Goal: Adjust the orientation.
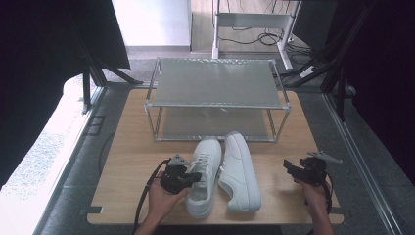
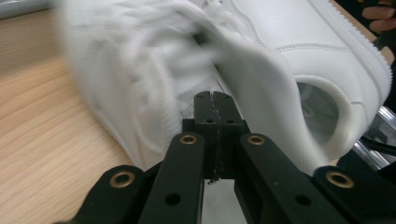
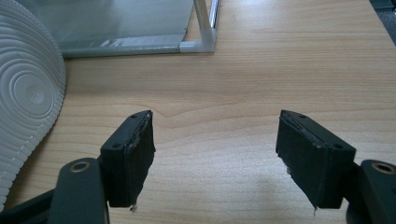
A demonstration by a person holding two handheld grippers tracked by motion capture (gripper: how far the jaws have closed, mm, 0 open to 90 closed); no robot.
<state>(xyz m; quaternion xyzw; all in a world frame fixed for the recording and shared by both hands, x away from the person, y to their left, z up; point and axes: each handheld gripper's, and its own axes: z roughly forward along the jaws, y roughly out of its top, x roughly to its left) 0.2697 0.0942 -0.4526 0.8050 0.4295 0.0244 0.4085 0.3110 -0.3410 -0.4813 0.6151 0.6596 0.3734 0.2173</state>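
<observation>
Two white sneakers lie side by side on the wooden table. The left sneaker (image 1: 205, 178) stands upright with its laces up. The right sneaker (image 1: 241, 171) leans on its side, and its ribbed sole (image 3: 28, 93) faces my right gripper. My left gripper (image 1: 195, 176) is against the left sneaker's side, and the left sneaker (image 2: 135, 79) is blurred just beyond the tips. Its jaws (image 2: 212, 97) are shut pad to pad with nothing visibly between them. My right gripper (image 1: 289, 167) sits to the right of the sneakers, open (image 3: 215, 128) over bare wood.
A two-tier metal shoe rack (image 1: 215, 83) stands at the back of the table (image 1: 132, 161), and its near corner post (image 3: 198, 45) is ahead of my right gripper. The opening of the right sneaker (image 2: 317, 107) faces my left gripper. Cables trail off the front edge.
</observation>
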